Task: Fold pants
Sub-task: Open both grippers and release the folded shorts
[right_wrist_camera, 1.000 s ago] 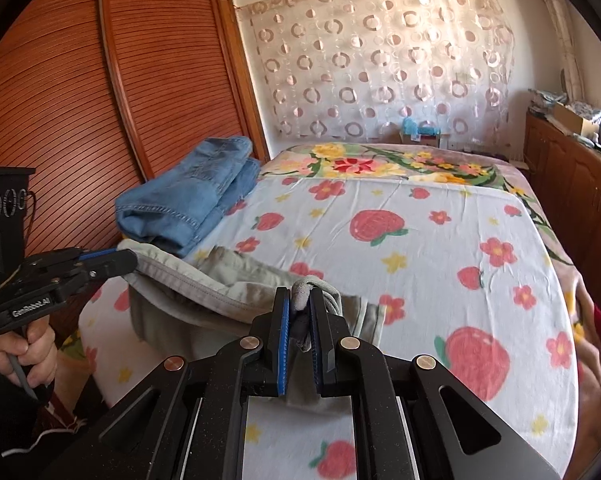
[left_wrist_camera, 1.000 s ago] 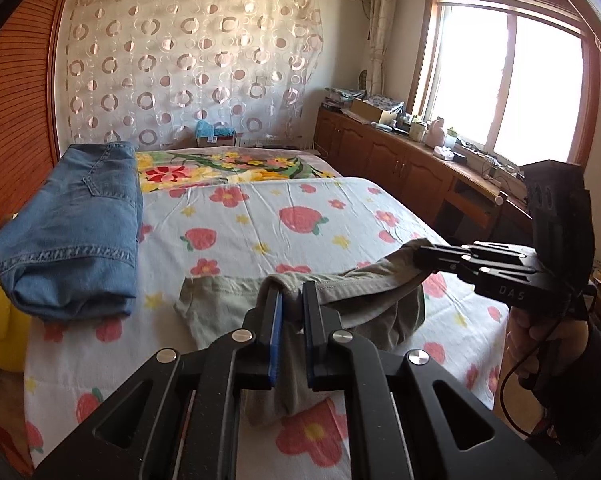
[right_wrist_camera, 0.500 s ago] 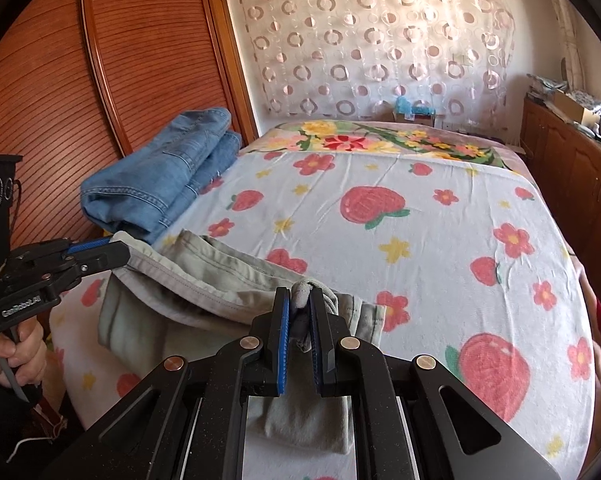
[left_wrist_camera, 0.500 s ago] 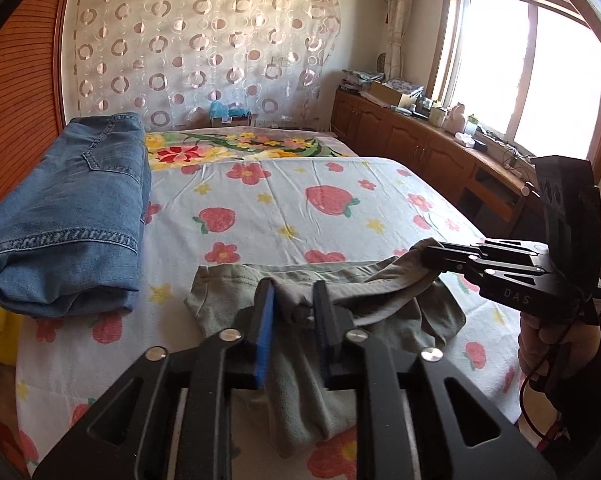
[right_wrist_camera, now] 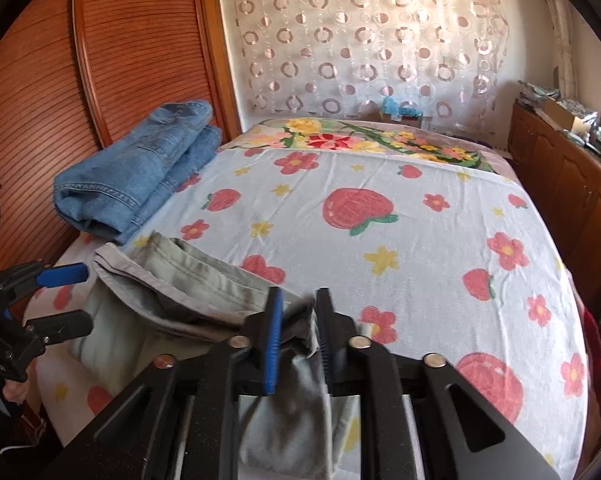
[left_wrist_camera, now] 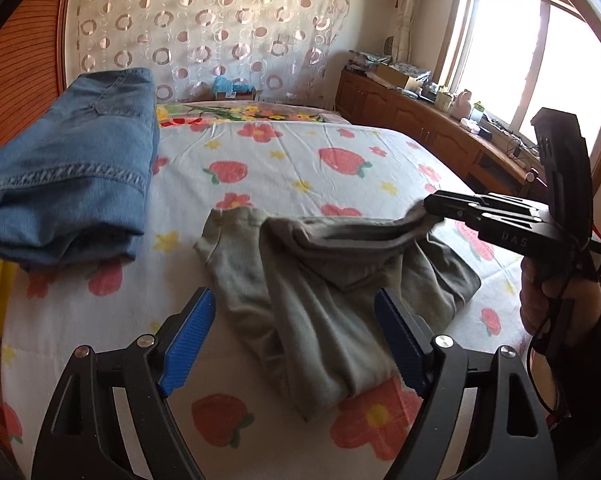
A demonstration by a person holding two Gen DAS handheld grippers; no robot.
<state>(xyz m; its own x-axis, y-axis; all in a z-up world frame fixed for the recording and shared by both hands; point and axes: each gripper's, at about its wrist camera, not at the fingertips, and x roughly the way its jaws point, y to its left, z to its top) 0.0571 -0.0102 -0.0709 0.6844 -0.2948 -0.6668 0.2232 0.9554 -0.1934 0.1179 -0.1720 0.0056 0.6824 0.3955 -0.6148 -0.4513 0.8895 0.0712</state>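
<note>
Left wrist view: one olive pants (left_wrist_camera: 332,292), left gripper (left_wrist_camera: 296,336) jaws spread, right gripper (right_wrist_camera: 298,326) loosely pinching them.

This was a home bedroom: a bed (right_wrist_camera: 420,216) with a strawberry-print sheet filled mid-frame, a ring-patterned curtain (right_wrist_camera: 364,40) hung at the top, louvred wardrobe doors (right_wrist_camera: 100,80) stood upper left, and wooden cabinets (left_wrist_camera: 412,120) ran under the window (left_wrist_camera: 540,60) at upper right.

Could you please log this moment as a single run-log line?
left gripper: open, clear of cloth | right gripper: shut on olive pants | folded jeans: aside on bed
</note>
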